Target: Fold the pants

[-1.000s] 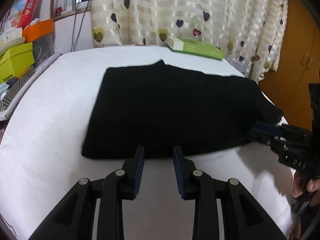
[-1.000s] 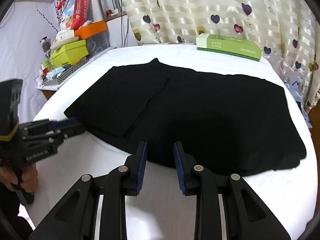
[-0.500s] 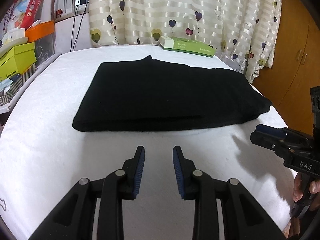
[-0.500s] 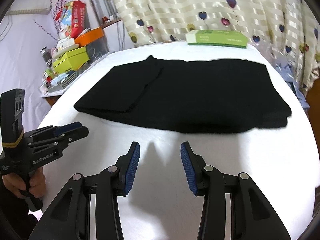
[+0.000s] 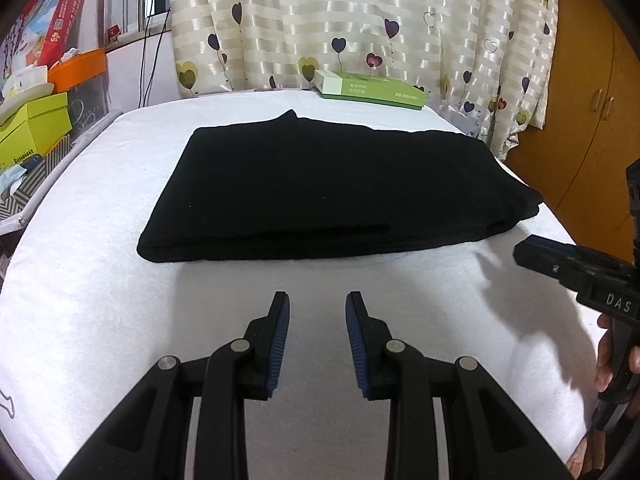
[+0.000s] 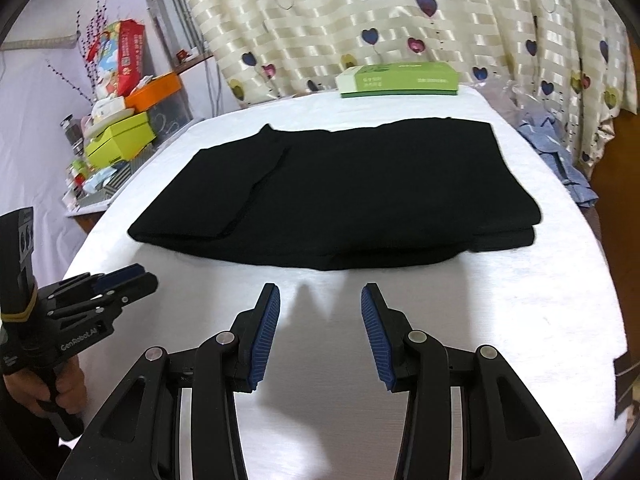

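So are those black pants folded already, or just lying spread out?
Folded. The black pants lie as a compact rectangle on the white table, with stacked layers showing along the near edge and right corner.

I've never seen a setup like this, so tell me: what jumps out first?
A folded black pair of pants lies flat in the middle of a white cloth-covered table. Two open black grippers with blue pads, left gripper and right gripper, sit short of its near edge. A green box rests by the heart-patterned curtain.
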`<state>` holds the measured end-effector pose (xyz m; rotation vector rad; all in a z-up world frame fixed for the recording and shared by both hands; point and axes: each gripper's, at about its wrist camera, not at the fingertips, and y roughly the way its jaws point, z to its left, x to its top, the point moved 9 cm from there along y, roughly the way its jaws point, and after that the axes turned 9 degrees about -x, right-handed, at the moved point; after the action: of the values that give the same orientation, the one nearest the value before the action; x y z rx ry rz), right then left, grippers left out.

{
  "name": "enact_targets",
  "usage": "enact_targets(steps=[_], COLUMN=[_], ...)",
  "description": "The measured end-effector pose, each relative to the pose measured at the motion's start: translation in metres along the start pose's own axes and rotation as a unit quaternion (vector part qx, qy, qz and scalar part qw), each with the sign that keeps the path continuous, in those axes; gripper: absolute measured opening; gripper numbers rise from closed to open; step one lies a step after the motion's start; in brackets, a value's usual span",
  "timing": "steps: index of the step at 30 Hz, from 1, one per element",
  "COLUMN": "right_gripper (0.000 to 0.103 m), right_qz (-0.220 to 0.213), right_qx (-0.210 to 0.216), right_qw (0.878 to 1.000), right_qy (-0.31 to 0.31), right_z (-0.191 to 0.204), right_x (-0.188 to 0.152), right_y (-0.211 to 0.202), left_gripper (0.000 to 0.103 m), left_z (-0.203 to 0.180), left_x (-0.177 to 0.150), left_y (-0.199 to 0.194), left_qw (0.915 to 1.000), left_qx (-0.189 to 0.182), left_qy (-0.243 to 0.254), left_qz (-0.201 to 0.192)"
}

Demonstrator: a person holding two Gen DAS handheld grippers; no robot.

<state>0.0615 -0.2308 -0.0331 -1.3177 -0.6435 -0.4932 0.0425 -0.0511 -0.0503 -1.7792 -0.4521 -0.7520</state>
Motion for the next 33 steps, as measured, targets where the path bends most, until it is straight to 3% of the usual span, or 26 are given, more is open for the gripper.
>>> enact_targets(steps=[13,18,28,33], right_gripper=[0.044,0.044,0.044,0.044], right_qz=[0.004,0.018,0.018,0.004], right_qx=[-0.026,-0.026,0.022,0.033], right_qw=[0.999,0.996,0.981,0.964], right_qy=[0.038,0.085,0.189,0.266], right_z=[-0.036,-0.061,-0.095,-0.115], right_x=[0.004,0.003,0.015,0.023], right_y=[0.004,0.011,0.025,0.028], left_gripper=[0.031,0.031,0.031,0.031], left_z=[0.0,0.001,0.001,0.001], left_x=[0.003,0.0,-0.001,-0.002], left_y=[0.005,0.011,0.012,0.012], left_qw=[1.0,0.9997,0.9995,0.9996], left_qx=[0.002,0.008,0.012,0.011], left_qy=[-0.002,-0.004,-0.005,-0.007], left_qz=[0.008,0.023,0.027,0.027])
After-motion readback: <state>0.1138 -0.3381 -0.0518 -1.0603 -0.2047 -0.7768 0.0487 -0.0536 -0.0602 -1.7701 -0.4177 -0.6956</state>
